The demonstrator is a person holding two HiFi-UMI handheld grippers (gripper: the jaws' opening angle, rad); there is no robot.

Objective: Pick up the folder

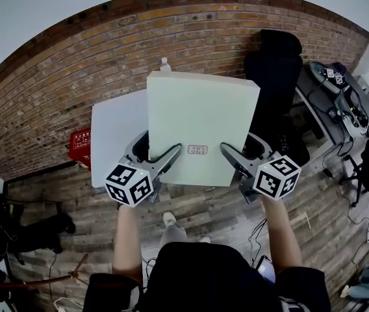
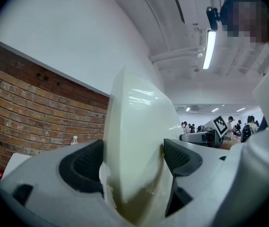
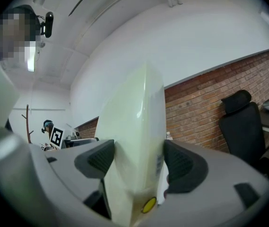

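The folder (image 1: pixel 201 119) is a pale green flat case with a small label near its lower edge, held up above the white table (image 1: pixel 116 135). My left gripper (image 1: pixel 165 156) is shut on its lower left part, and my right gripper (image 1: pixel 231 155) is shut on its lower right part. In the left gripper view the folder (image 2: pixel 134 141) stands edge-on between the dark pads (image 2: pixel 182 157). The right gripper view shows the folder (image 3: pixel 137 141) wedged the same way, with a yellow dot at its base.
A brick wall (image 1: pixel 54 83) runs behind the table. A small bottle (image 1: pixel 165 64) stands at the table's far edge. A black office chair (image 1: pixel 274 70) is at the right, a red box (image 1: pixel 80 145) at the table's left. The floor below is wooden.
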